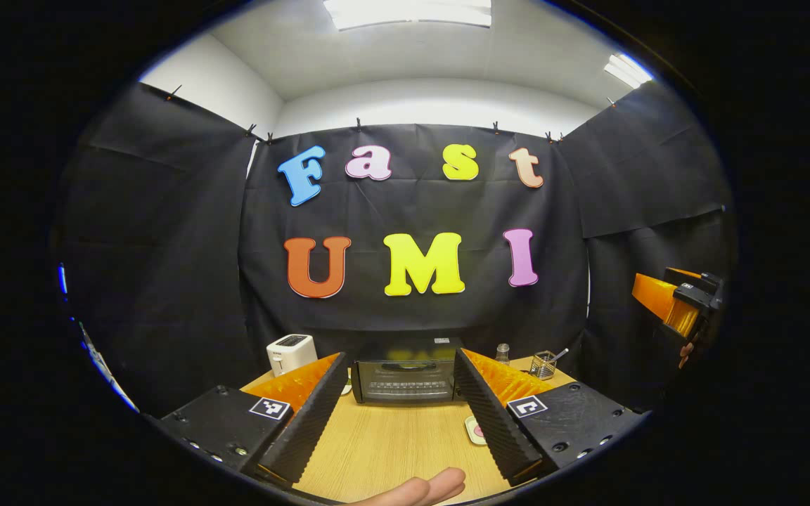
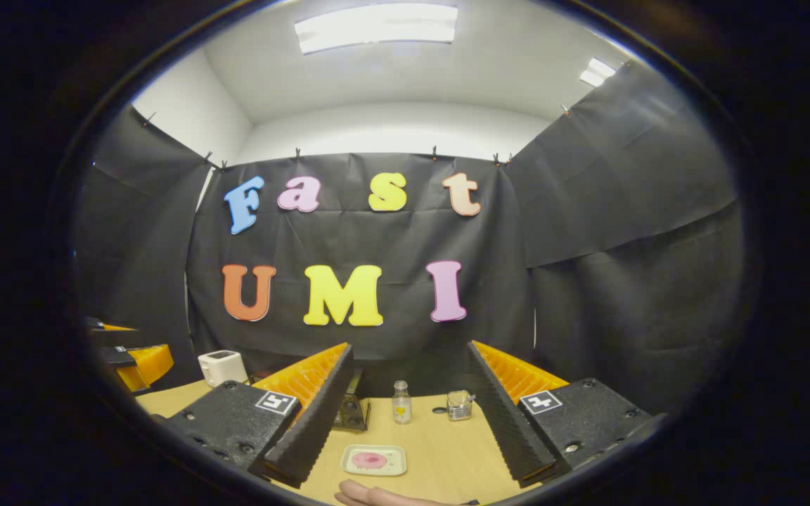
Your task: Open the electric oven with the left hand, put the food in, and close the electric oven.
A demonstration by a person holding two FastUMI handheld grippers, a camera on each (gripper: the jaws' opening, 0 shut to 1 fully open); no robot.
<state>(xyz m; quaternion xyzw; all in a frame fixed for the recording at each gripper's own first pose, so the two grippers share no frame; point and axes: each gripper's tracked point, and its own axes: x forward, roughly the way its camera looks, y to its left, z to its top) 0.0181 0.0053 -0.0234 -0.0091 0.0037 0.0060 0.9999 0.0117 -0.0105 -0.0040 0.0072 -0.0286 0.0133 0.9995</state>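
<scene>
Behind the wooden table (image 1: 384, 450), against the booth wall, I see the electric oven (image 1: 405, 379) with its door closed; I take it as my landmark. From the left gripper view, my left gripper (image 1: 398, 414) hangs in front of the oven and above the table, its two fingers spread wide apart with nothing between them but open air; the oven shows in the gap between them. To the left of the oven stands a white toaster (image 1: 291, 353). To the right of the oven I see a small glass bottle (image 1: 502, 352), and further right a wire holder (image 1: 543, 365) with a utensil in it. In front of the oven and to its right, a small plate (image 1: 474, 429) lies flat on the table, partly hidden by the left gripper's right-hand finger. A fingertip of a hand (image 1: 419, 488) shows at the bottom edge, nearer than the oven.

From the right gripper view, my right gripper (image 2: 405, 429) hangs to the right of the oven, its fingers likewise wide apart and empty. The plate (image 2: 374, 460) shows here between the fingers, carrying the pink food (image 2: 369, 460), well apart from the oven (image 2: 350, 411) and not touched by either gripper. The right gripper (image 1: 679, 302) also shows far to the oven's right in the left gripper view, held in a hand.
</scene>
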